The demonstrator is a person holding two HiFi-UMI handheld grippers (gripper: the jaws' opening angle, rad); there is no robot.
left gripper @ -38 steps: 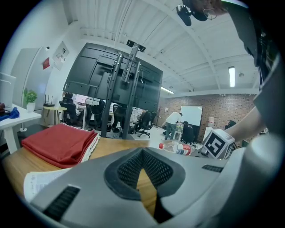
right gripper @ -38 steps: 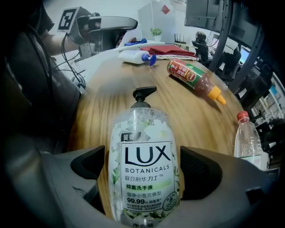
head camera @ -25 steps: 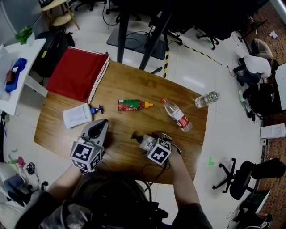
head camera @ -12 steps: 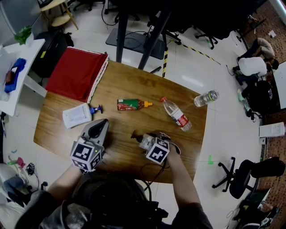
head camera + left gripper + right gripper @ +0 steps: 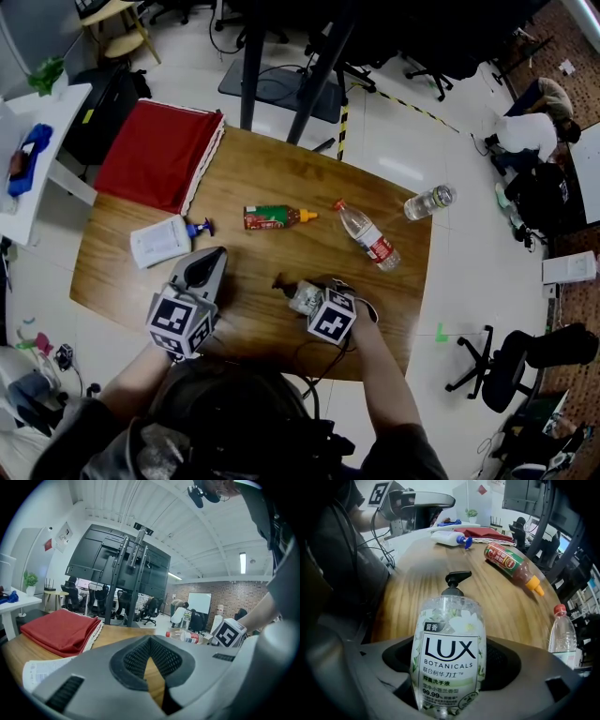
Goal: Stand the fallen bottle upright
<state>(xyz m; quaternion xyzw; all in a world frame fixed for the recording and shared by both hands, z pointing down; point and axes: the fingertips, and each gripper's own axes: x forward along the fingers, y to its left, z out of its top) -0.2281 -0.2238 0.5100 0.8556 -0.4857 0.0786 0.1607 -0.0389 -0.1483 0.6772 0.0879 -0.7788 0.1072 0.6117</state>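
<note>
Head view: soap bottle (image 5: 298, 294) lies on its side on the wooden table (image 5: 262, 178), near the person's edge. Its long axis runs roughly left-right in frame with a slight tilt. The black pump end points left and a little up; the base end sits under the right gripper (image 5: 315, 302). That gripper comes down on it from above, marker cube (image 5: 330, 319) uppermost. Left gripper (image 5: 214, 258) is apart to the left, pointing up-frame, just beside a white bottle (image 5: 164, 241) with a blue cap. Farther up the table, all lying flat:
- sauce bottle (image 5: 275, 217), orange tip to the right
- water bottle (image 5: 367, 237), red cap toward upper left
- clear bottle (image 5: 429, 202) at the right edge

Red cloth (image 5: 155, 155) covers the far left corner.

Left gripper view: jaws together at the tips, nothing between them. A sliver of table wood shows through the slot behind the tips. Red cloth is to the left; the water bottle and the right gripper's marker cube are to the right.

Right gripper view: soap bottle lies label-up between the jaws, base nearest the lens, pump at the far end with its spout turned right. The jaws have just been closing. Dark pads (image 5: 499, 660) sit against both flanks of the bottle, with no wood showing between pad and bottle. Reads as gripping the bottle body. Bottle is horizontal on the table, not yet upright.
</note>
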